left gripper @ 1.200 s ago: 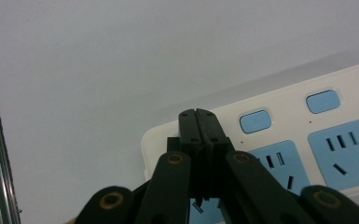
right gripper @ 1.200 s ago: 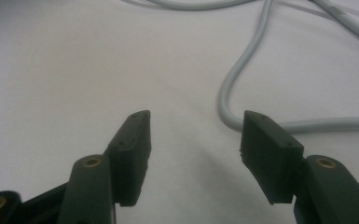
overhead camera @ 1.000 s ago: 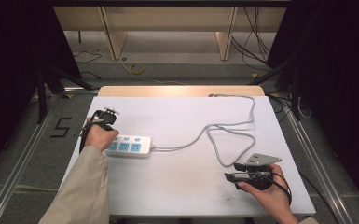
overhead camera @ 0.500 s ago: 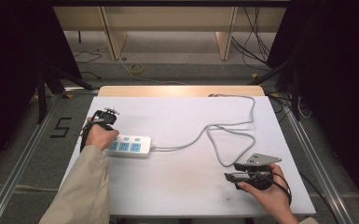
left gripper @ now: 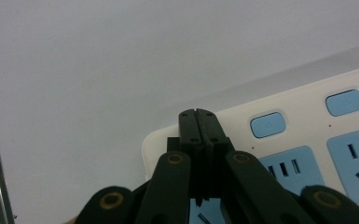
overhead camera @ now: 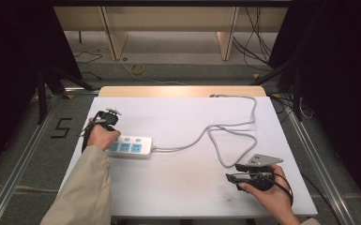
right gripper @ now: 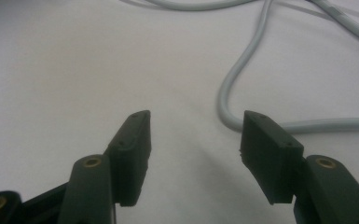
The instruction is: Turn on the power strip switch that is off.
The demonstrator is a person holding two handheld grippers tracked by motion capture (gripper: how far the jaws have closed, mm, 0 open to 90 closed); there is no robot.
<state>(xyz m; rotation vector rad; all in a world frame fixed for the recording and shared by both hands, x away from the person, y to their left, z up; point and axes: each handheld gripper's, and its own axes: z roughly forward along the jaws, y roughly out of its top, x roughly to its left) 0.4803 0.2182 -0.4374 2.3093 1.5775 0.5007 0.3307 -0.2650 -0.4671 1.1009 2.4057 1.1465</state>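
A white power strip with blue sockets lies at the table's left, and its grey cable loops right and runs off the back edge. My left gripper is shut, its jaws pressed together with nothing between them. It points down at the left end of the power strip, near a blue button. Whether the tips touch the strip I cannot tell. My right gripper stands open low over the table at the front right, with nothing between its fingers. The cable's loop lies just beyond them.
The white table has bare surface between the strip and the right gripper. Metal rails run along both sides of it. Wooden shelving and loose cables on the floor lie behind.
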